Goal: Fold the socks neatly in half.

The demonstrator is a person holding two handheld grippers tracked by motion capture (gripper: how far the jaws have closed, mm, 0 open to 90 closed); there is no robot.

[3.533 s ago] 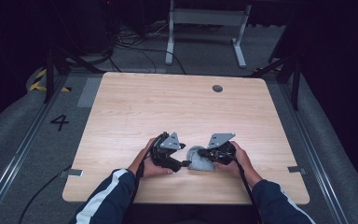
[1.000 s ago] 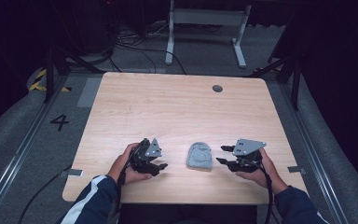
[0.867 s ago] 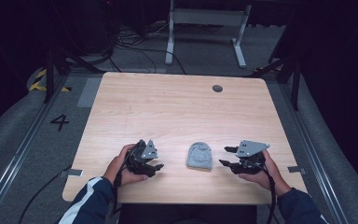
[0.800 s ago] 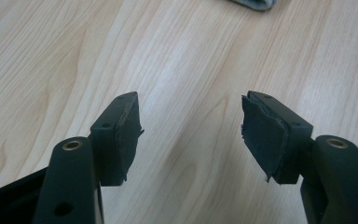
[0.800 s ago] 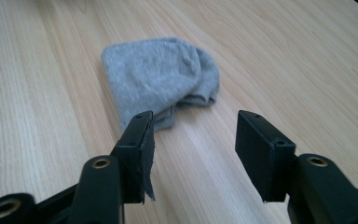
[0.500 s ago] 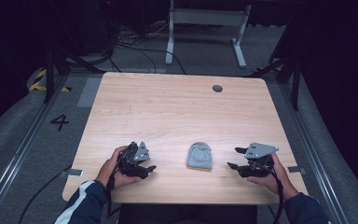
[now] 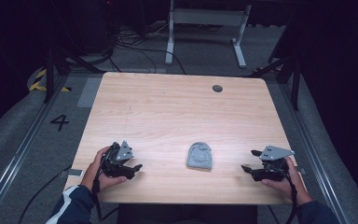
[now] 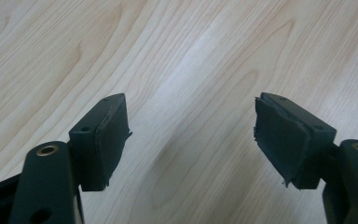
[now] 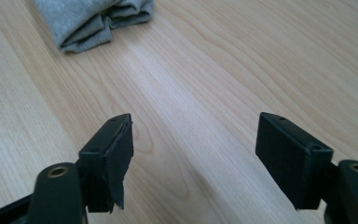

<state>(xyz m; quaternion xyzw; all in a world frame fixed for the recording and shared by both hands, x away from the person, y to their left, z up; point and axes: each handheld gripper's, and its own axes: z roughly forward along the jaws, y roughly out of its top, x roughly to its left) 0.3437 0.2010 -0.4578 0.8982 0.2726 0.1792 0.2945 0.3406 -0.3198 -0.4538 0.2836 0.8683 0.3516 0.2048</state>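
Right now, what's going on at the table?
A person holds a gripper in each hand over the table. A folded grey cloth lies near the front edge, between them, touched by neither. The left gripper and right gripper sit off to either side of it; their jaws have just been opening, with nothing between them.

Wood table [image 7: 168, 107]: folded grey cloth [image 7: 199, 156] near front edge.

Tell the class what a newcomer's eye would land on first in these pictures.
A small folded grey cloth lies alone near the front middle of the bare wooden table. The left gripper and right gripper sit well apart from it on either side, each hand-held, jaws open and empty.
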